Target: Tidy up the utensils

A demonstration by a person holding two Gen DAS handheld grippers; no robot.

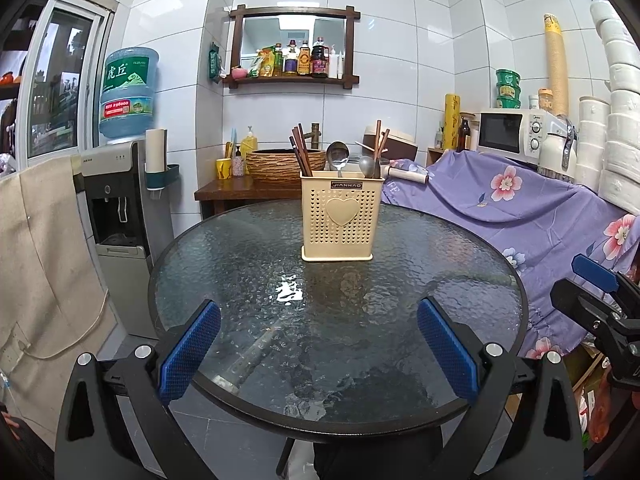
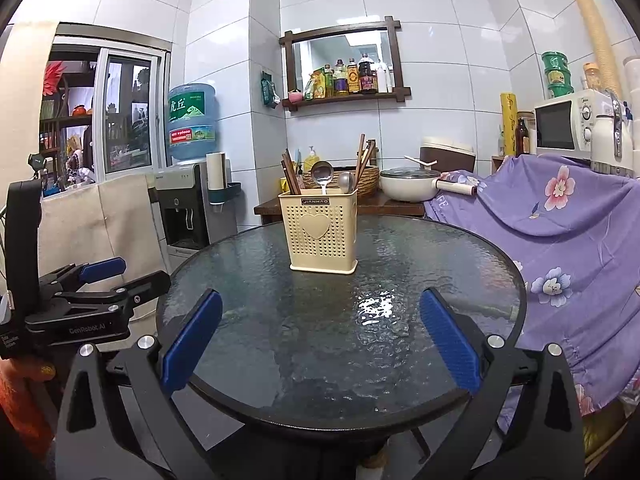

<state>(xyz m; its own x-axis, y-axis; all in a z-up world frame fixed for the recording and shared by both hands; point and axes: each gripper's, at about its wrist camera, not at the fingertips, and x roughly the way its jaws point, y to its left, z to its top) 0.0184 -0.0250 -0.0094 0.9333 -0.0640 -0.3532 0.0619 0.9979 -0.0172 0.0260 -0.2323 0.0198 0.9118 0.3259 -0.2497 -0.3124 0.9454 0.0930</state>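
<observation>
A cream perforated utensil holder (image 1: 339,220) (image 2: 321,232) with a heart on its front stands upright at the far side of a round glass table (image 1: 240,280) (image 2: 440,264). Brown chopsticks (image 1: 301,152) (image 2: 290,176) and metal spoons (image 1: 338,156) (image 2: 322,174) stand in it. My left gripper (image 1: 319,344) is open and empty above the table's near edge. My right gripper (image 2: 320,336) is open and empty, also near the front edge. Each gripper shows at the side of the other's view: the right (image 1: 600,300), the left (image 2: 100,284).
A water dispenser (image 1: 120,216) (image 2: 182,204) stands left of the table. Furniture under a purple flowered cloth (image 1: 520,208) (image 2: 560,224) lies right. A wooden side table (image 1: 240,190) with a basin stands behind. A white pot (image 2: 408,184) and a microwave (image 1: 512,132) are at the back right.
</observation>
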